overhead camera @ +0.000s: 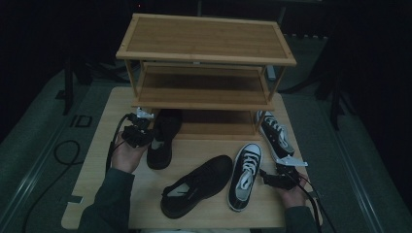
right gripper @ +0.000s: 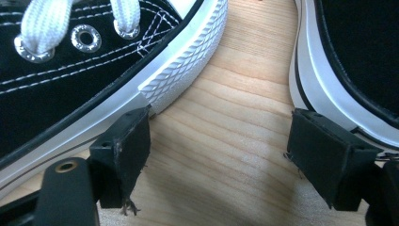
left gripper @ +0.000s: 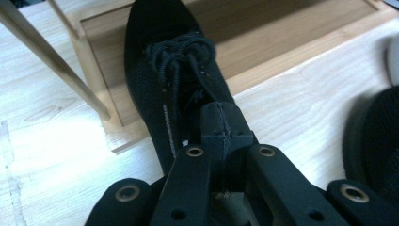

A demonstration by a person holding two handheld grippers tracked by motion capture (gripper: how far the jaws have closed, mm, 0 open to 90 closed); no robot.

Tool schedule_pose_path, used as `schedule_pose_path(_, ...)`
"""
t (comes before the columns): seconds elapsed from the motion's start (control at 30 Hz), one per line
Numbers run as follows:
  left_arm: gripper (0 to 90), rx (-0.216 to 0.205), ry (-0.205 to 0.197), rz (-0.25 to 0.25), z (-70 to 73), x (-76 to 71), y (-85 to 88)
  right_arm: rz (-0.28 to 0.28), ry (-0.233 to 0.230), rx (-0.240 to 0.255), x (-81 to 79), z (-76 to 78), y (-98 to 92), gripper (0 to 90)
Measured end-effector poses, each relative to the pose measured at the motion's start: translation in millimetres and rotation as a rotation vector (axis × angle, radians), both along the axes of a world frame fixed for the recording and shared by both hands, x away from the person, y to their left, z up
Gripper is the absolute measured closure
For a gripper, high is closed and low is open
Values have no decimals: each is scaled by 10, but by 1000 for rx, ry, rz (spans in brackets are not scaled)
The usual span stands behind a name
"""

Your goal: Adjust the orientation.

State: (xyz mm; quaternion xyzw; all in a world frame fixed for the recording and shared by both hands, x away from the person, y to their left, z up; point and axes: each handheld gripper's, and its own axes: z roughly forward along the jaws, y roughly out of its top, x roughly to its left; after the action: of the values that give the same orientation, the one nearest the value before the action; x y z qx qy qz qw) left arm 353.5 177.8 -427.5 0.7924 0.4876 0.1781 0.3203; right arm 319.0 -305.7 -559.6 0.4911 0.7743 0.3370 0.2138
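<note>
1. The three-tier bamboo shoe rack (overhead camera: 204, 34) stands at the far side of the pale wooden worktop (overhead camera: 102, 160), beyond both hand-held grippers. Its top and middle shelves are bare, so by this judgement the shelving of the shoes is barely begun.
2. The plain black lace-up shoe (overhead camera: 163, 136) lies directly ahead of the left hand-held gripper (overhead camera: 137, 133), its toe on the bottom shelf of the rack and its heel out on the worktop. It is judged half placed at best.
3. A second plain black lace-up shoe (overhead camera: 197, 186) lies on the worktop between the two hand-held grippers, nearer the person than the left one. It is untouched and is left to be shelved.
4. A black canvas sneaker with white laces and a white rubber sole (overhead camera: 246, 174) lies just to the left of the right hand-held gripper (overhead camera: 278, 177); its partner, a matching black-and-white canvas sneaker (overhead camera: 275, 133), lies beyond that gripper beside the rack's right leg. Both are left to be shelved.
5. In the left gripper view, the left hand-held gripper (left gripper: 221, 129) is seen closed, its jaws pressed together over the collar of the first black shoe (left gripper: 174, 75); whether any fabric is pinched cannot be told.
6. In the right gripper view, the right hand-held gripper (right gripper: 219, 150) is seen open and empty, bare worktop lying between its jaws and a sneaker sole at either side.
</note>
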Motion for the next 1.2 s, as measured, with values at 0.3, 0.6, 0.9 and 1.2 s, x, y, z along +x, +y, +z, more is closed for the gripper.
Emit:
schedule_pose_path(0.3,899,49,4,-53,80,-119,115,0,0,0,-1,0,1,218)
schedule_pose_path(0.6,899,72,25,-74,135,-181,218,0,-2,-2,-3,0,1,218)
schedule_pose_path(0.9,898,52,54,-72,109,-213,363,0,-2,-2,-3,0,1,218)
schedule_pose_path(1.2,898,31,57,-96,-39,-321,378,-1,0,2,0,0,3,217)
